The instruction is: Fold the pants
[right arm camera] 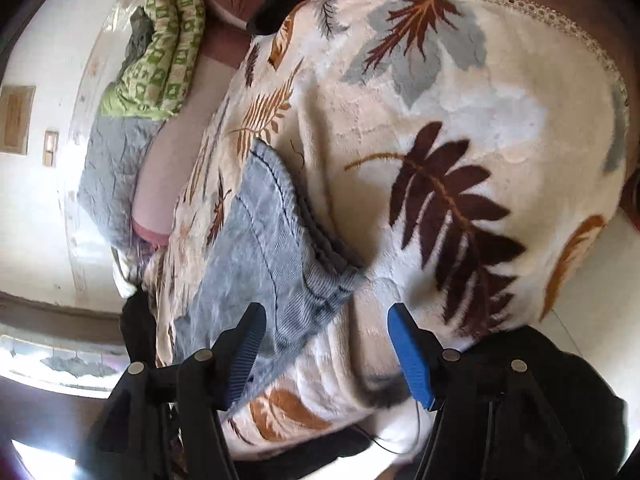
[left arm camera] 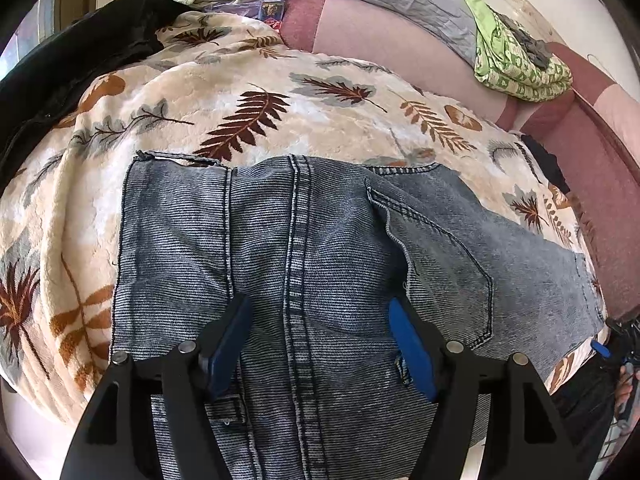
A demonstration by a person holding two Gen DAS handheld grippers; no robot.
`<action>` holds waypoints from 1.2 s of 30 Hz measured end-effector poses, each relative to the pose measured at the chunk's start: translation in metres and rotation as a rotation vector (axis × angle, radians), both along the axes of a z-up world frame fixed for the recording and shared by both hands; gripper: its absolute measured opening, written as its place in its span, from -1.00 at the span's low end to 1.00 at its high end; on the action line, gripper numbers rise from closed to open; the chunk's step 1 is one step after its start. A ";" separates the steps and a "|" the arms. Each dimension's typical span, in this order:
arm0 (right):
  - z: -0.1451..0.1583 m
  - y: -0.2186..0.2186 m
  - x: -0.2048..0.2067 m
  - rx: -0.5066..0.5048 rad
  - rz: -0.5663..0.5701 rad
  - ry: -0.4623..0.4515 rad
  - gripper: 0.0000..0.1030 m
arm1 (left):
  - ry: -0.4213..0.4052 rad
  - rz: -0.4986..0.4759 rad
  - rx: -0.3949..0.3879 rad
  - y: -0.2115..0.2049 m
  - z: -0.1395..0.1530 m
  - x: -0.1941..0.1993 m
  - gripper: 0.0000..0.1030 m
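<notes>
Blue-padded left gripper [left arm camera: 320, 344] hangs above the folded denim pants [left arm camera: 304, 256], jaws apart, gripping nothing. Right gripper [right arm camera: 326, 346] is likewise parted and empty at the pants' corner. Pants lie on a leaf-print blanket [left arm camera: 248, 92].

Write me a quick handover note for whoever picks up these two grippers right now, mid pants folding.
Left gripper: open, hovering over the jeans, nothing between its fingers.
Right gripper: open, holding nothing, at the corner of the jeans; that denim edge sits just ahead of its left finger.
Jeans: lying on the leaf-print blanket, already folded into a compact stack with a back pocket facing up.
Done: at least one fold, judging by the layered edges.
Left: probably one more fold or a final tidy; the right side edge looks slightly bunched. Whether another fold is needed can't be told for sure.
</notes>
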State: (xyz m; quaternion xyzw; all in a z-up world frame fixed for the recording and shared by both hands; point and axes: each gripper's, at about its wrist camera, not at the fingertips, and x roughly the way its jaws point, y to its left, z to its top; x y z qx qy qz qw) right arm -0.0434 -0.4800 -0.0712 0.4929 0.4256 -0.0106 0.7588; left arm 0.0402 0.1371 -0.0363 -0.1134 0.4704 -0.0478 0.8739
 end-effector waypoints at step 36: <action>0.030 0.128 0.065 -0.492 0.472 0.085 0.20 | 0.084 0.056 0.220 -0.017 -0.003 0.008 0.60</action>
